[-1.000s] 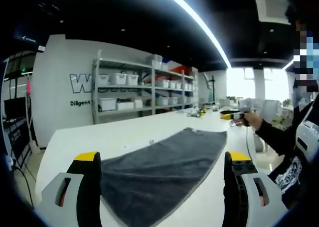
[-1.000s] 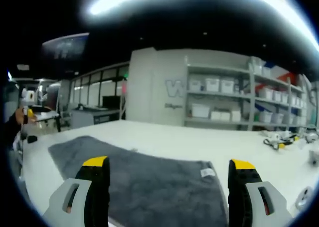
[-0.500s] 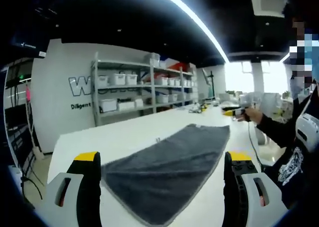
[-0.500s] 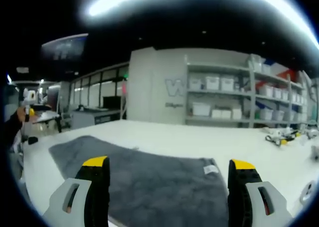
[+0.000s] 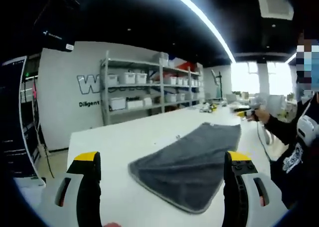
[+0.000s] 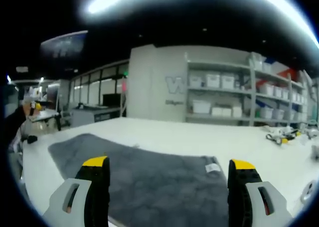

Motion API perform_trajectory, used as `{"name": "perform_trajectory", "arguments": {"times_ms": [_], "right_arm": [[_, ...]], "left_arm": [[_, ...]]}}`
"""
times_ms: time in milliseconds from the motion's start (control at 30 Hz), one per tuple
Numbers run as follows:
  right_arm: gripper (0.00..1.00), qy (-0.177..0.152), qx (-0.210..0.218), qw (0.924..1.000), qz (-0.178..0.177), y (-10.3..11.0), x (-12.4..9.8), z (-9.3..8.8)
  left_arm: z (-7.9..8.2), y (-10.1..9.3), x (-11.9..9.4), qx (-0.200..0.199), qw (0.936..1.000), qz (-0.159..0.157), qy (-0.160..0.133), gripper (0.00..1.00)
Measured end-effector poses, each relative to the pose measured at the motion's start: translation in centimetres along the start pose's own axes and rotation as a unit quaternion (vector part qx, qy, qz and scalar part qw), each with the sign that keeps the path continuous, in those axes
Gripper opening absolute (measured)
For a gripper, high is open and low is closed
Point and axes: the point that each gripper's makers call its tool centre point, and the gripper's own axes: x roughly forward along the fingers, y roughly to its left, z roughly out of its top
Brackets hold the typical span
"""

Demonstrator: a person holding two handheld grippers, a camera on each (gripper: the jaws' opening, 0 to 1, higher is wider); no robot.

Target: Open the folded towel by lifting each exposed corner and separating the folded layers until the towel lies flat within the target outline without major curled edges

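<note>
Since 1 s ago the left view has swung away from the towel [image 5: 192, 159], which sat between the left tool's [image 5: 162, 159] jaws and now lies toward the right jaw with bare worktop [image 5: 107, 144] ahead of the left jaw; the right view has barely shifted. The grey towel lies flat on the white worktop, a long strip running away from the left tool. In the right gripper view the towel [image 6: 149, 179] spreads between and ahead of the right tool's [image 6: 169, 164] jaws, with a small white label [image 6: 213, 167] at its edge near the right jaw; its print is too small to read. Both tools stand with jaws wide apart, holding nothing, above the cloth and clear of it.

Beyond the worktop, shelving [image 5: 149, 95] carries white bins, and the wall beside it bears a large "W" and smaller lettering beginning "Diligent" [image 5: 88, 104]. To the right of the left tool a person's dark sleeve [image 5: 279, 129] reaches over the worktop.
</note>
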Motion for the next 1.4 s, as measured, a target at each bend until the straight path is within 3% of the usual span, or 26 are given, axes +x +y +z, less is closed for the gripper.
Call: {"name": "perform_trajectory", "arguments": {"times_ms": [200,300,467,633,767,833,900,967,1233,1400], "right_arm": [[1.00,0.006,-0.001,1.0000,-0.003,0.3,0.1,-0.4],[1.00,0.010,-0.002,0.9999,-0.002,0.8,0.4,-0.6],[1.00,0.014,-0.005,0.9999,0.002,1.7,0.7,-0.7],[1.00,0.015,-0.006,0.9999,0.004,1.7,0.9,-0.6],[1.00,0.019,-0.006,0.9998,0.005,1.8,1.1,-0.9],[1.00,0.020,-0.005,0.9998,0.006,1.9,1.3,-1.0],[1.00,0.020,-0.006,0.9997,0.008,2.1,1.4,-1.0],[1.00,0.021,-0.006,0.9997,0.011,2.3,1.5,-1.1],[1.00,0.027,-0.002,0.9996,0.009,1.9,1.4,-2.0],[1.00,0.027,0.000,0.9996,0.008,1.8,1.4,-2.0]], "left_arm": [[0.0,0.9,-1.2,-0.006,0.9998,-0.015,-0.008,1.00],[-1.4,1.7,-1.9,0.002,0.9993,-0.024,0.027,1.00],[-1.2,4.5,-2.8,-0.021,0.9998,0.005,0.006,1.00],[-1.1,5.6,-3.6,-0.030,0.9993,0.019,-0.013,1.00],[-1.5,5.7,-3.7,-0.026,0.9996,0.015,-0.002,1.00],[-1.0,5.9,-4.0,-0.023,0.9996,0.010,-0.012,1.00],[-0.7,6.6,-4.1,-0.031,0.9993,0.019,-0.013,0.98],[-1.3,7.4,-4.0,-0.024,0.9990,0.036,0.005,0.96],[-1.5,9.3,-4.9,-0.038,0.9983,0.044,-0.005,0.94],[-1.8,9.0,-4.9,-0.042,0.9985,0.034,0.001,0.96]]}}
